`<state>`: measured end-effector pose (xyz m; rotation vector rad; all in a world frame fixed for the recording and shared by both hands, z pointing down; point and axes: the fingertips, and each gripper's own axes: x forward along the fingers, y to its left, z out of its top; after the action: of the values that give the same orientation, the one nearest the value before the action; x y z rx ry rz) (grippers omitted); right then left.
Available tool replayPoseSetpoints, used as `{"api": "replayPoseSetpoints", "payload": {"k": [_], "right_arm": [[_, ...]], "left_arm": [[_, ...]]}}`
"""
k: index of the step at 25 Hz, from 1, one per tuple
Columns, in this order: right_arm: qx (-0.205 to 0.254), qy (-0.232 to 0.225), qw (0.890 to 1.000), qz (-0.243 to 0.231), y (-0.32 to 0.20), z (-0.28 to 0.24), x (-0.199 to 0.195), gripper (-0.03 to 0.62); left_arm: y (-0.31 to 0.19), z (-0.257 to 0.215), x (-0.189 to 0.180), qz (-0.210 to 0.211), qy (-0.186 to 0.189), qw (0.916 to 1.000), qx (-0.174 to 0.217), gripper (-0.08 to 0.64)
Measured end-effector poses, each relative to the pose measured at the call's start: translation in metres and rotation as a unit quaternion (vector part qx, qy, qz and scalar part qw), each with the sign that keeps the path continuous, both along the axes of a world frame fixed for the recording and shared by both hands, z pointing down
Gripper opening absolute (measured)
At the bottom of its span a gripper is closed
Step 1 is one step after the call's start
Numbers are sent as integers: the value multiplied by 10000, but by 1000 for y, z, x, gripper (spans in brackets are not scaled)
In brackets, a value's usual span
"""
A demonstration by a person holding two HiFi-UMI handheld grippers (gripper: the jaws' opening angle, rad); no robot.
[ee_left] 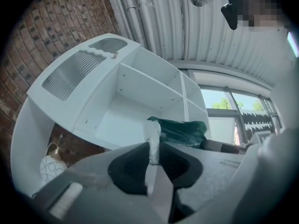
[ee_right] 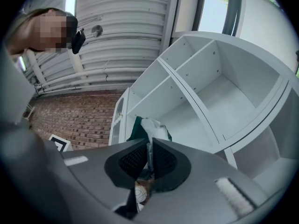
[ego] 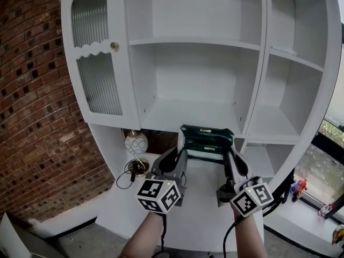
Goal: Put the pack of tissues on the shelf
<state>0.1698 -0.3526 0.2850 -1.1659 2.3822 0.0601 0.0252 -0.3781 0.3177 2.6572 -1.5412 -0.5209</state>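
A white shelf unit (ego: 200, 43) rises beyond the left tongs (ego: 180, 153) and right tongs (ego: 233, 157), its middle shelf (ego: 185, 117) just ahead of them. Beneath them lies a white desk (ego: 201, 208), where a patterned white vase (ego: 136, 142) and a looped black cable (ego: 123, 180) sit left of the left tongs.

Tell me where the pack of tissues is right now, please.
In the head view the pack of tissues is at centre, held at its ends by the left tongs and right tongs, just before the middle shelf.
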Motion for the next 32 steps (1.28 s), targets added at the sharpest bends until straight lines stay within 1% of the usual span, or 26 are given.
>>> {"api": "replayPoseSetpoints", "payload": {"k": [3, 6, 12, 17, 20, 24, 29, 32], "right_arm": [[-62, 144, 9997, 206, -14, -11, -5, 8], [-20, 282, 9989, 362, -23, -28, -13, 8], [219, 683, 9955, 622, -46, -66, -32, 9], [161, 1015, 9909, 866, -74, -90, -43, 9], [13, 1263, 9867, 1024, -95, -93, -48, 11], [-268, 1514, 9806, 1219, -122, -88, -51, 11], [-721, 1836, 9712, 1338, -147, -66, -56, 11], [-937, 2079, 9642, 1357, -156, -52, -57, 12]], "left_arm": [[-7, -16, -4, 23, -265, 9995, 171, 78], [-15, -35, -10, 70, -419, 9985, 352, 77], [-44, -72, -27, 251, -348, 9982, 422, 75], [-70, -99, -36, 263, -626, 9965, 480, 75], [-90, -105, -38, 286, -853, 9952, 394, 74], [-115, -102, -38, 291, -1115, 9932, 192, 74], [-138, -81, -38, 178, -1512, 9882, -194, 74], [-144, -70, -37, 170, -1721, 9843, -350, 74]]}}
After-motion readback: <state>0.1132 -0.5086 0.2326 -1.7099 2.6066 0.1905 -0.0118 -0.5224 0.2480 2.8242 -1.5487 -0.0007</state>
